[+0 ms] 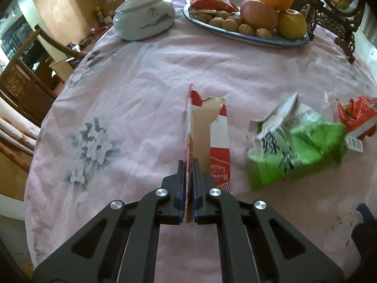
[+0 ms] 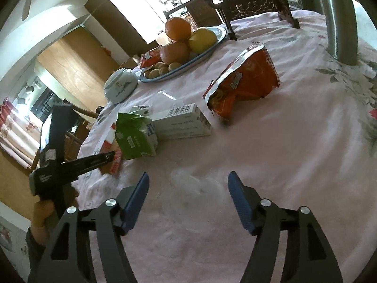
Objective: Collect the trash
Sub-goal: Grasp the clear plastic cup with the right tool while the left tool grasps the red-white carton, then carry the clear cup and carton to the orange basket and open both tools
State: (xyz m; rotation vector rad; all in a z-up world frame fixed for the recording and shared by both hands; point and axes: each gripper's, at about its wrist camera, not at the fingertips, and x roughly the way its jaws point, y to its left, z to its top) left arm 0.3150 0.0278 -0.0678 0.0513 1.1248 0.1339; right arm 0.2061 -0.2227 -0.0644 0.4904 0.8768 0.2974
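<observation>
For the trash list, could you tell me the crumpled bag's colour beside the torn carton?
Green and white bag, clearest in the left wrist view.

Both wrist views look down close, sharing the green packet (image 1: 294,141).

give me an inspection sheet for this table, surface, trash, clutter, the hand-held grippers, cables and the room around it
Surface: round table under a pink floral tablecloth.
Job's things: torn red and white carton; green bag; orange snack bag; white barcoded box; clear plastic scrap.
Clutter: fruit platter, lidded ceramic dish, carved wooden stand.
Grippers: left hand-held gripper shut on the carton edge; right hand-held gripper open, empty, above the plastic scrap.
Cables: nothing seen.
Surroundings: wooden chairs, cabinets.
</observation>
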